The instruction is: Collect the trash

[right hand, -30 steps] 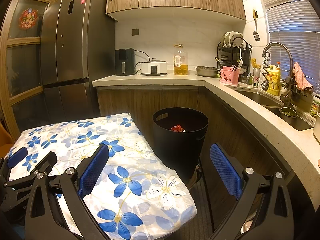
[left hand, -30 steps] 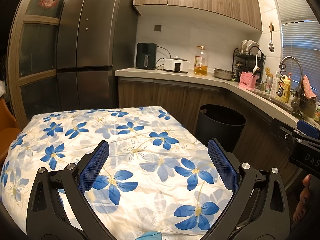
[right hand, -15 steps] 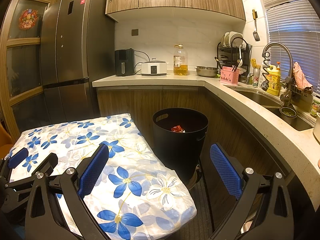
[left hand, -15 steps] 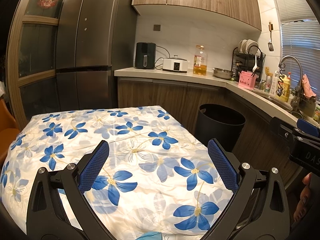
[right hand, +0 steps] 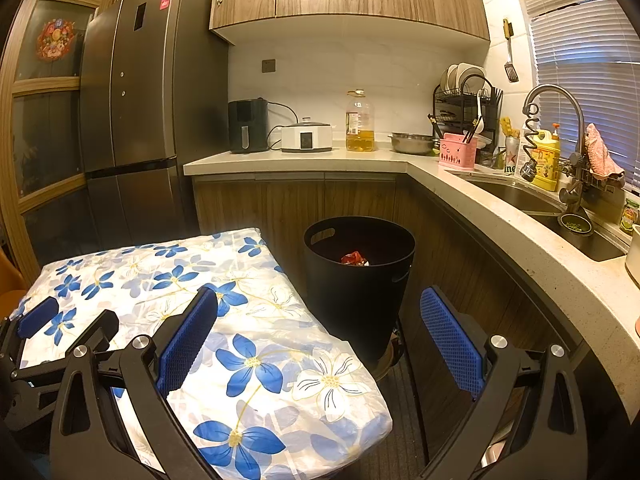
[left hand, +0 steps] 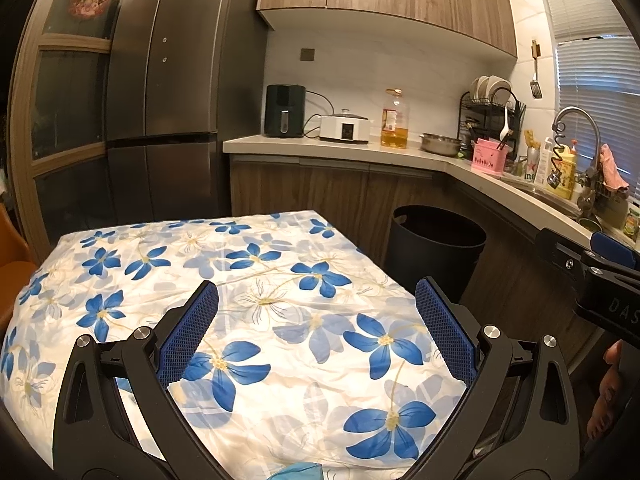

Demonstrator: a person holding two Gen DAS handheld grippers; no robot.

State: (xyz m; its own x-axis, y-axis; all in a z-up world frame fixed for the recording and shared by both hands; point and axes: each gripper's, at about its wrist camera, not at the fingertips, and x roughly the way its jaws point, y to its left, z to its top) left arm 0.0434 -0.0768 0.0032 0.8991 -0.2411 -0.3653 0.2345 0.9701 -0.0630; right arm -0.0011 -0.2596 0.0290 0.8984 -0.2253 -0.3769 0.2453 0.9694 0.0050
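Observation:
A black trash bin [right hand: 358, 280] stands on the floor right of the table, with red and white trash [right hand: 354, 259] inside. It also shows in the left wrist view [left hand: 434, 248]. My left gripper [left hand: 318, 328] is open and empty above the table with the blue-flowered cloth [left hand: 260, 280]. My right gripper [right hand: 320, 336] is open and empty, hovering over the table's right edge, short of the bin. The left gripper [right hand: 40, 336] shows at the far left of the right wrist view. A small blue scrap [left hand: 298, 472] peeks at the near table edge.
A kitchen counter [right hand: 500, 216] wraps around the back and right, with a sink [right hand: 560, 216], an oil bottle [right hand: 360, 122], a cooker [right hand: 306, 138] and a dish rack [right hand: 466, 96]. A tall fridge [left hand: 172, 92] stands behind the table.

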